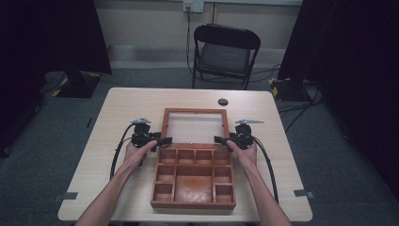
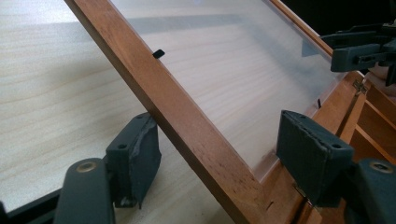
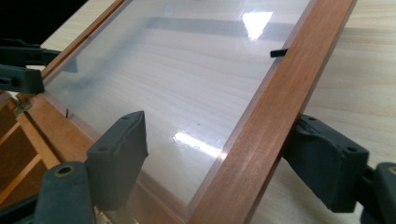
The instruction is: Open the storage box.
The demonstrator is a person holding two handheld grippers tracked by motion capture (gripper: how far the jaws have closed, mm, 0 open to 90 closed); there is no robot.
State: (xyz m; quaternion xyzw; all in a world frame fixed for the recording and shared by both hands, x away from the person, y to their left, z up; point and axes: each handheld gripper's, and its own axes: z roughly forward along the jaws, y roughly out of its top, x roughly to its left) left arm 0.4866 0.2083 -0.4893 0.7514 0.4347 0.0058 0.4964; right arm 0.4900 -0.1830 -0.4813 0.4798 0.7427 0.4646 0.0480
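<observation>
Near desk (image 1: 122,101) centre, glazed lid (image 1: 195,126) of wooden compartment box (image 1: 194,181) laid back open. Left gripper (image 1: 162,141) and right gripper (image 1: 220,140) jaws loosely straddling side rails, unclamped. Best released evenly, withdrawn outward.

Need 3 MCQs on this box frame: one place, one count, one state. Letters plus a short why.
1. Where is the black disc?
A. on the table beyond the lid
B. in a compartment
C. on the chair

2. How many small compartments run along the wooden box's hinge side?
A. two
B. four
C. six

3. How does the glazed lid stand?
A. shut on the box
B. swung open behind the box
C. detached, on the floor

A: it lies on the bare table past the lid's far rail.
B: the high view shows four in that row.
B: lid frame lies back, each side rail between a gripper's jaws.
</observation>
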